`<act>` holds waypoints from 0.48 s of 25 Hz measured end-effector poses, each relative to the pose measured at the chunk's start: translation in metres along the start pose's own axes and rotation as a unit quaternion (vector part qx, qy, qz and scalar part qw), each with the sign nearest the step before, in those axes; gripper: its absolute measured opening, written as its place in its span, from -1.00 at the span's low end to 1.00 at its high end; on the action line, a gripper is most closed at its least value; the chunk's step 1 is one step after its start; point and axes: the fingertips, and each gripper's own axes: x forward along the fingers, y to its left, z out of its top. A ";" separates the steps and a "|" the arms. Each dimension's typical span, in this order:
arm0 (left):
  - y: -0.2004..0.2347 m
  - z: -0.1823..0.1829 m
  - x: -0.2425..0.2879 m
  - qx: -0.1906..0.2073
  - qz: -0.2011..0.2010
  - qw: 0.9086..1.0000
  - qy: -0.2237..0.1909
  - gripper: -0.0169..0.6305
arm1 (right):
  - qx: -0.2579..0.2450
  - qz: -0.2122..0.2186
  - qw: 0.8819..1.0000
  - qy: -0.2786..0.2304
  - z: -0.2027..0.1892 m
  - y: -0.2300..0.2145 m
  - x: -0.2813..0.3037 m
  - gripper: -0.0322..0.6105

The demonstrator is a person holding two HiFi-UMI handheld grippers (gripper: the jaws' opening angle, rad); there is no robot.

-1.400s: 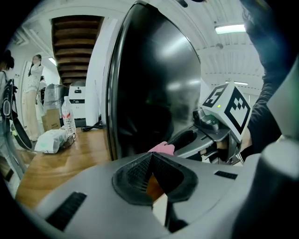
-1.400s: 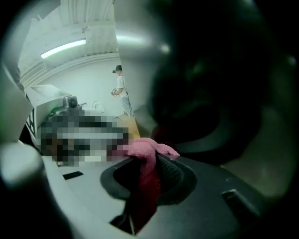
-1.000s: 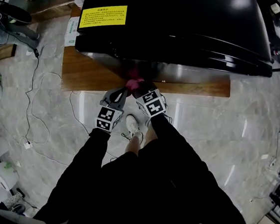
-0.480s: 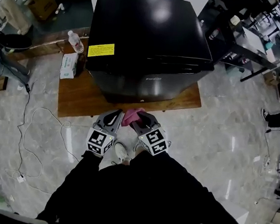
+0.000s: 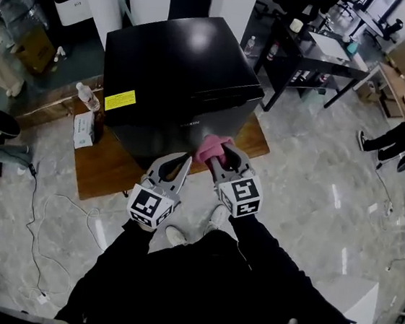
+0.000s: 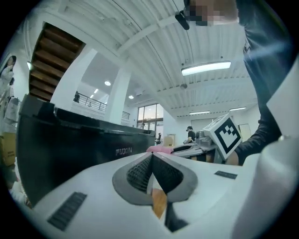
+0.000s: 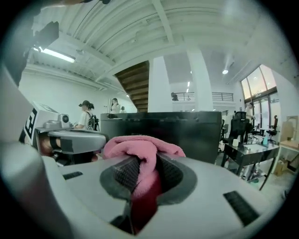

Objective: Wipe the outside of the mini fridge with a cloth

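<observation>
Mini fridge [image 5: 177, 67] closed — right gripper [image 5: 222, 153] pinches the cloth [image 5: 211, 147], left gripper [image 5: 183, 161] has jaws pressed together.

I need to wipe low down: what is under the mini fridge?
A wooden board lies under the mini fridge, showing at its front and both sides, on the stone floor. Its underside and the middle of the board are covered.

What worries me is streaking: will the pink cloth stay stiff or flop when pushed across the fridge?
Probably floppy: the pink cloth bunches and drapes over the jaws of the right gripper. Likely light, since one pinch holds it up. It looks soft, so it should drag rather than slide on the glossy mini fridge.
</observation>
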 end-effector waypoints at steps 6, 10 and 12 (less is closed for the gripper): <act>-0.011 0.032 0.034 0.006 -0.023 0.999 -0.024 -0.93 | -0.017 -0.051 0.998 -0.020 0.030 -0.056 0.000 -0.62; -0.019 0.038 0.054 0.007 -0.032 0.999 -0.028 -0.93 | -0.037 -0.045 0.998 -0.021 0.040 -0.073 0.008 -0.61; -0.021 0.038 0.062 0.009 -0.033 0.999 -0.024 -0.93 | -0.045 -0.035 0.998 -0.014 0.041 -0.076 0.015 -0.61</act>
